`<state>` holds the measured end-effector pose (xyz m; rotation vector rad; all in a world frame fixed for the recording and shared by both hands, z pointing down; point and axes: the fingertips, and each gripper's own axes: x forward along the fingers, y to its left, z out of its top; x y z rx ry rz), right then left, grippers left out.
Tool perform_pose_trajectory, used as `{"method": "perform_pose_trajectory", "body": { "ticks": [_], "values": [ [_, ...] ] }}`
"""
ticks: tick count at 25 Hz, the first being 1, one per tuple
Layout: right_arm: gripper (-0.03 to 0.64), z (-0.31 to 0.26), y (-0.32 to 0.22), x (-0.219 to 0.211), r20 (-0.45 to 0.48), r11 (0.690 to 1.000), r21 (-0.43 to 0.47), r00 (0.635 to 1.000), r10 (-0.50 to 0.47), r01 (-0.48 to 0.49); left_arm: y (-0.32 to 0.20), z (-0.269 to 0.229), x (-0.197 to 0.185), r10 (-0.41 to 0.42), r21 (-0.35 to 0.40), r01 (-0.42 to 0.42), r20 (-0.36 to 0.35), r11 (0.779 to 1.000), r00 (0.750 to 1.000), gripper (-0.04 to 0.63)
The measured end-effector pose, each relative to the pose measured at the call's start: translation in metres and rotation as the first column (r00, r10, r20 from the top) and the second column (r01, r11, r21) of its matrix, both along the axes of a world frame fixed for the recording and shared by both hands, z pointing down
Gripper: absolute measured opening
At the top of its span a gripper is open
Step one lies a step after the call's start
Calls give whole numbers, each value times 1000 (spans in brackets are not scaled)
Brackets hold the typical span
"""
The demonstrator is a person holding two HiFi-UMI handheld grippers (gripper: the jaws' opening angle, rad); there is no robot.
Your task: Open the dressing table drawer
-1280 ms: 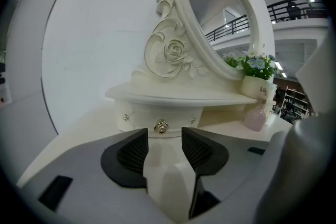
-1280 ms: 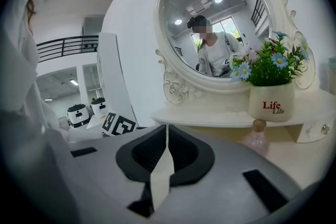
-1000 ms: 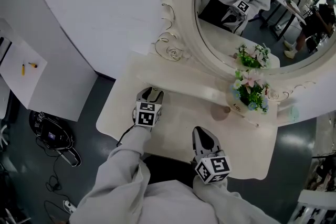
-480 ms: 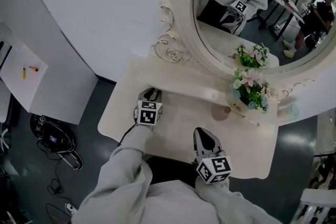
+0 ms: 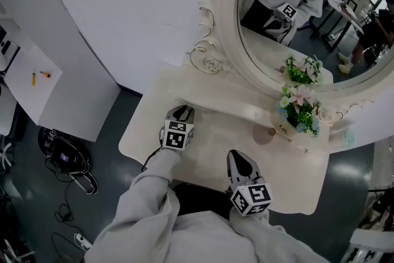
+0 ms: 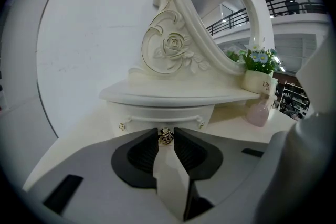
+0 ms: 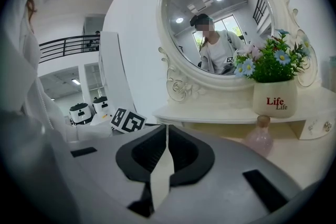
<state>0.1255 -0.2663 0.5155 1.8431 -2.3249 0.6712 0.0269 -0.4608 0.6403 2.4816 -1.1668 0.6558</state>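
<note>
Drawer (image 6: 163,114): shut, under the raised shelf (image 6: 173,93) of the dressing table (image 5: 209,160), front facing the person, long axis running side to side; bare tabletop from front to near edge. Left gripper (image 5: 179,111): jaws opening, tips touching the knob (image 6: 166,137) between them. Right gripper (image 5: 241,162): over the near edge, jaws pressed together, empty

We see the cream oval mirror (image 5: 308,15) behind a raised cream shelf (image 5: 228,101), white ceramic flower pot (image 7: 274,98) on the shelf's right, pink glass bottle (image 7: 261,136) before it, small cream drawer (image 6: 163,115) under the shelf's left end, small brass knob (image 6: 166,136) on its front.
</note>
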Motion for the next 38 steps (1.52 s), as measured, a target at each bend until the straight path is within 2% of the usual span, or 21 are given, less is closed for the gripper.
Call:
{"method": "perform_pose_trajectory", "body": {
  "ticks": [23, 38],
  "values": [
    [38, 7, -12, -19, 28, 998, -18, 998, -64, 64, 33, -1, -20, 7, 4, -7, -2, 1000, 1000, 101],
    [38, 12, -13, -22, 37, 998, -27, 998, -56, 57, 44, 0, -27, 18, 2, -18, -8, 1000, 1000, 100]
  ]
}}
